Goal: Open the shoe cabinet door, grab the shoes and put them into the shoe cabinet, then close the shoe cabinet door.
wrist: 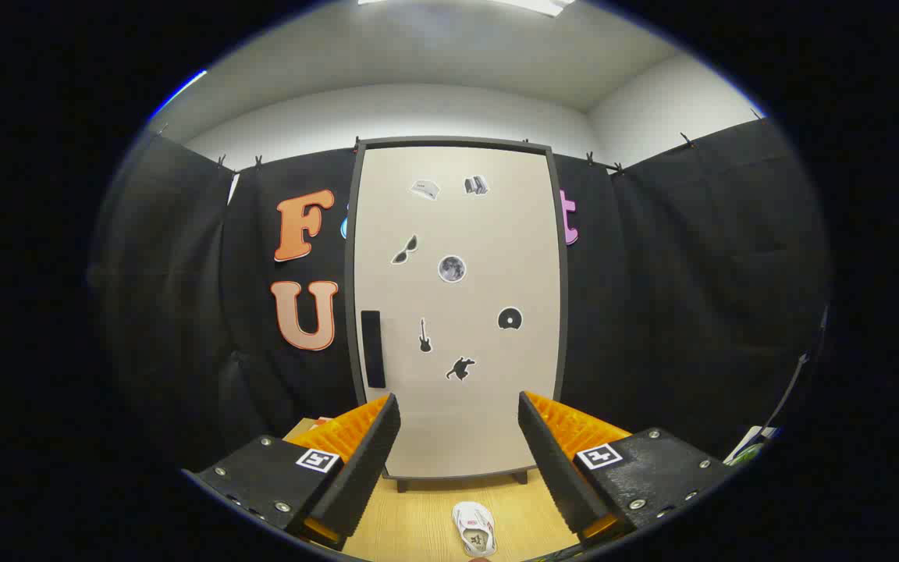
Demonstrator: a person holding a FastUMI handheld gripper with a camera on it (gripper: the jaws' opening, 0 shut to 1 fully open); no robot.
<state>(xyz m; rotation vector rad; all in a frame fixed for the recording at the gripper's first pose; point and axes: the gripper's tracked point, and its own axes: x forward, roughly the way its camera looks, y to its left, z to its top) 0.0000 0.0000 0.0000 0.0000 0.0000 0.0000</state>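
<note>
The shoe cabinet (456,312) stands upright straight ahead on the wooden floor, a tall beige door in a dark frame. Its door is shut, with several small stickers on it and a dark vertical handle (372,349) near its left edge. A small white shoe (474,528) lies on the floor in front of the cabinet, below and between my fingers. My gripper (459,417) is open, its fingers (364,460) spread wide with nothing between them, held back from the door.
Black cloth walls close in the booth on both sides of the cabinet. The light wooden floor (418,523) runs from the cabinet's feet toward me. Some pale objects (750,445) lie low at the far right.
</note>
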